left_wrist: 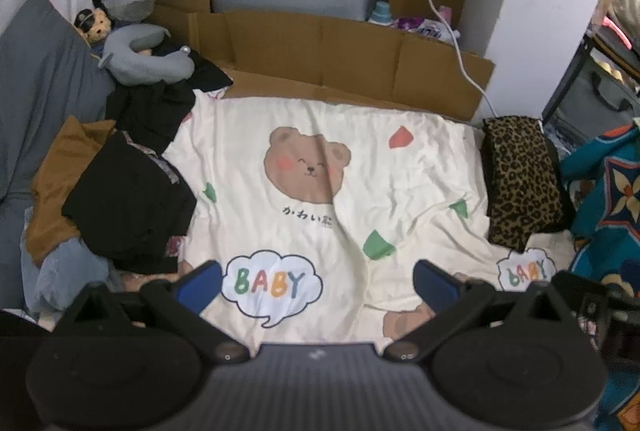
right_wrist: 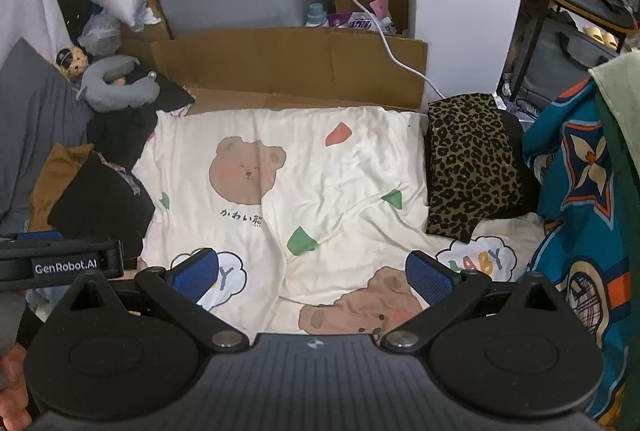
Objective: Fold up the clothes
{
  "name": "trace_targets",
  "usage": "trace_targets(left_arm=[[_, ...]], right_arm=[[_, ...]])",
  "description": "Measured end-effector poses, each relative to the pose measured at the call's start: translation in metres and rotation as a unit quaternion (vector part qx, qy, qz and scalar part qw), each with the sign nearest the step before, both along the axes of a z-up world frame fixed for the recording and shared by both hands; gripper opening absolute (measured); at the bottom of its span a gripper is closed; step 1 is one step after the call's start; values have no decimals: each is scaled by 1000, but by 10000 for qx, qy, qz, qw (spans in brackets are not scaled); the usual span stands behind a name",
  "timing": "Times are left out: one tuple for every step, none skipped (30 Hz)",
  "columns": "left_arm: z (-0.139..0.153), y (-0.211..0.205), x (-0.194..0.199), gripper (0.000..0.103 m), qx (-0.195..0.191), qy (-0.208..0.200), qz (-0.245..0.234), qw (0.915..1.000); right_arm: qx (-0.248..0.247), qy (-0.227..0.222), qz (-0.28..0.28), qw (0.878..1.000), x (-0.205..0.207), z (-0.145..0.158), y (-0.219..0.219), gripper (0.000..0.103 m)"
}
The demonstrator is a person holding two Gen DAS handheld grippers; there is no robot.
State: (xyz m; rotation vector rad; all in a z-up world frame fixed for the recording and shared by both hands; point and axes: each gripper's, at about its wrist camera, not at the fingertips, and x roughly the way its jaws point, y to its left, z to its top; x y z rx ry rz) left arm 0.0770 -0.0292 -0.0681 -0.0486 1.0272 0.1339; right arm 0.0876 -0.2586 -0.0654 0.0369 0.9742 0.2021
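Observation:
A heap of unfolded clothes lies at the left: a black garment point(left_wrist: 132, 207) on top, a brown one point(left_wrist: 60, 167) and a pale blue one point(left_wrist: 64, 271) under it. The heap also shows in the right wrist view point(right_wrist: 100, 203). A folded leopard-print garment point(left_wrist: 520, 179) sits at the right on the cream bear-print sheet point(left_wrist: 320, 191); it shows in the right wrist view too point(right_wrist: 468, 163). My left gripper point(left_wrist: 318, 285) is open and empty above the sheet's near edge. My right gripper point(right_wrist: 312, 273) is open and empty beside it, to the right.
A teal patterned cloth point(right_wrist: 580, 191) hangs at the right edge. A grey neck pillow point(left_wrist: 148, 59) and a plush toy point(left_wrist: 94, 25) lie at the back left. A cardboard wall point(left_wrist: 340, 51) with a white cable point(left_wrist: 452, 31) stands behind the sheet. A rack point(right_wrist: 580, 31) is at the far right.

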Motion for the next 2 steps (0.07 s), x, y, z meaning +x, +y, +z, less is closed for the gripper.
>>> trace_targets(left_arm=[[0, 0, 0, 103, -7, -10, -22, 10000], [-1, -1, -1, 103, -15, -19, -44, 10000]], right_arm=[[-30, -4, 37, 10000, 1, 1, 0, 102], [-41, -12, 63, 10000, 2, 3, -1, 102]])
